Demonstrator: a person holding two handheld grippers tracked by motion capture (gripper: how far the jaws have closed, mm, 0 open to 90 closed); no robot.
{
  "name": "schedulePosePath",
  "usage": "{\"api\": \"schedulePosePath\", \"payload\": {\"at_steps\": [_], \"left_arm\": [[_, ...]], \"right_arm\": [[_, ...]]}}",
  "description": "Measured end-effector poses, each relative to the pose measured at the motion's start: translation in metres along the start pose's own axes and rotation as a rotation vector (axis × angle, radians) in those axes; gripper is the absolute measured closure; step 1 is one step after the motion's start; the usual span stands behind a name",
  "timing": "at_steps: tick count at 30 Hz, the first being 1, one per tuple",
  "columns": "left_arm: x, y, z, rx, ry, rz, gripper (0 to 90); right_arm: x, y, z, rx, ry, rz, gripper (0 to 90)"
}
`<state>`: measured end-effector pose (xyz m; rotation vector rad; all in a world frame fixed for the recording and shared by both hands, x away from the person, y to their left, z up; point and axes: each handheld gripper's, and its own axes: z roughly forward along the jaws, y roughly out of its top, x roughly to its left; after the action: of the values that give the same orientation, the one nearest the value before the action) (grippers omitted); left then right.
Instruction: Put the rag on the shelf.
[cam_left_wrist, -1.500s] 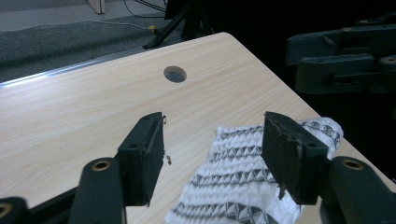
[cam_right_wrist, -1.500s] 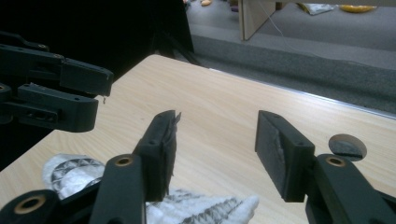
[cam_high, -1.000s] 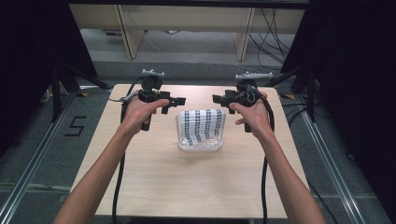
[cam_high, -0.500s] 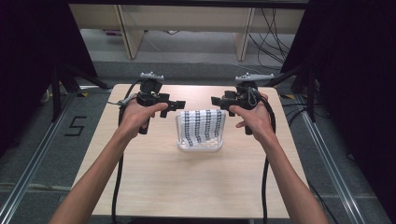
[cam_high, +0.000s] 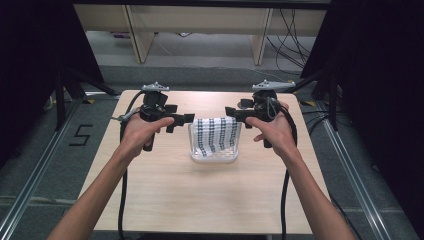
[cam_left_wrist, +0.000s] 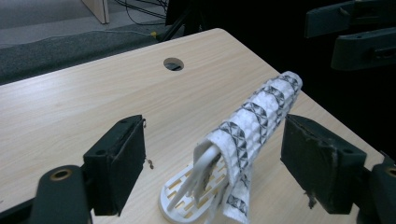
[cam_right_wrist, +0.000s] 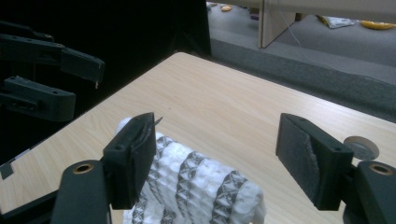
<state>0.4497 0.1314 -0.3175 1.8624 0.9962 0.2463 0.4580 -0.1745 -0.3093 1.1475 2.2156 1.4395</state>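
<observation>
1. The left gripper (cam_high: 184, 120) had its jaws spread wide with nothing between the pads; in the left gripper view the near end of the cloth lay in the gap's line of sight, but neither pad touched it.
2. The right gripper (cam_high: 232, 113) likewise held its jaws wide apart and empty. In the right gripper view its left pad stood just beside the cloth's upper fold; whether it brushed the fabric could not be told.
3. The cloth (cam_high: 216, 134), white with dark patterned stripes, hung draped over a rack (cam_left_wrist: 187, 193) of white slatted plastic, which showed at the bottom of the left gripper view under the cloth's near end.
4. In the high view the cloth and its holder stood near the middle of the table (cam_high: 210, 195), slightly toward the far edge, between the two grippers, whose jaws pointed inward at it from either side.
5. The left hand (cam_high: 137, 134) and the right hand (cam_high: 274, 131) gripped the handles, forearms coming in from the bottom of the high view, and a black cable (cam_high: 121, 190) trailed back from the left gripper along the tabletop.
6. A round hole (cam_left_wrist: 173, 64) pierced the light wooden tabletop near a far corner.
7. Beyond the table lay a grey floor with loose wires and pale wooden furniture legs; dark curtains closed in both sides.
</observation>
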Motion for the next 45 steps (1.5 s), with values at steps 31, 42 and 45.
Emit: {"api": "schedulePosePath", "payload": {"at_steps": [31, 42, 45], "left_arm": [[-0.01, -0.063, -0.037, -0.004, -0.026, 0.034, 17.7], [-0.016, -0.085, -0.041, -0.011, -0.048, 0.037, 17.5], [-0.017, -0.088, -0.041, -0.015, -0.049, 0.045, 17.5]], "right_arm": [[0.015, -0.029, -0.027, -0.004, -0.003, -0.056, 25.6], [0.018, -0.043, -0.034, -0.004, 0.002, -0.066, 25.1], [0.018, -0.047, -0.035, -0.001, 0.013, -0.075, 24.9]]}}
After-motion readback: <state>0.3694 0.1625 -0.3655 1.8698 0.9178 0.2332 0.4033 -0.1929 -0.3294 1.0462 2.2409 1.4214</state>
